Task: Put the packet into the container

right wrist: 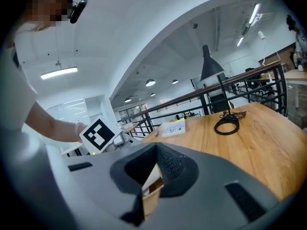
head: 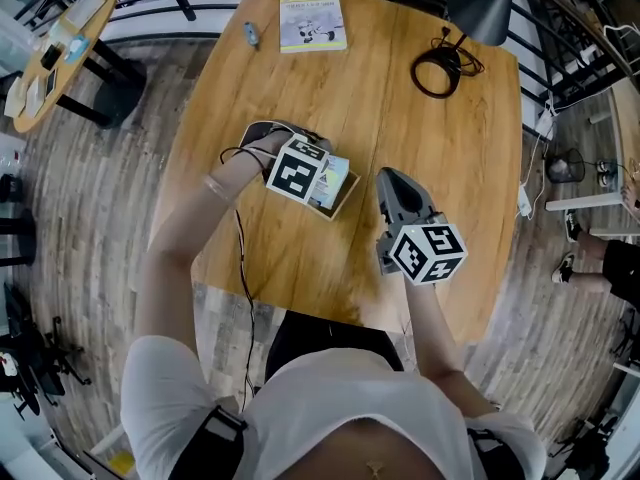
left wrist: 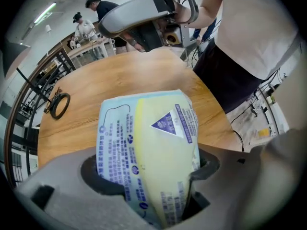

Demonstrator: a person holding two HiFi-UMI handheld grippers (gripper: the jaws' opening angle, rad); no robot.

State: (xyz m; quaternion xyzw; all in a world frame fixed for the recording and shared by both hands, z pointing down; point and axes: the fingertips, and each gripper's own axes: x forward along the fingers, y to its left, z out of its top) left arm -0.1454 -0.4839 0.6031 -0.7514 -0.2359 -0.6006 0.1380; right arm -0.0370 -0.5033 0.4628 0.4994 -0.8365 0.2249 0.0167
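Observation:
A blue and pale yellow packet [left wrist: 144, 147] stands between the pads of my left gripper [left wrist: 148, 176], which is shut on it. In the head view that gripper [head: 318, 178] holds the packet [head: 336, 176] tilted over a small brown cardboard container [head: 345, 206] near the middle of the wooden table [head: 460, 168]. My right gripper [head: 384, 176] points at the container's right corner. In the right gripper view its jaws [right wrist: 153, 176] meet on a thin cardboard edge [right wrist: 152, 195] of the container. The left gripper's marker cube [right wrist: 99, 133] shows just to the left.
At the table's far side lie a yellow booklet [head: 313, 20], a small blue object [head: 251, 35] and a black cable coil [head: 437, 71] under a dark lamp [head: 485, 8]. A round side table [head: 60, 53] stands at the far left. People [left wrist: 88, 25] stand in the background.

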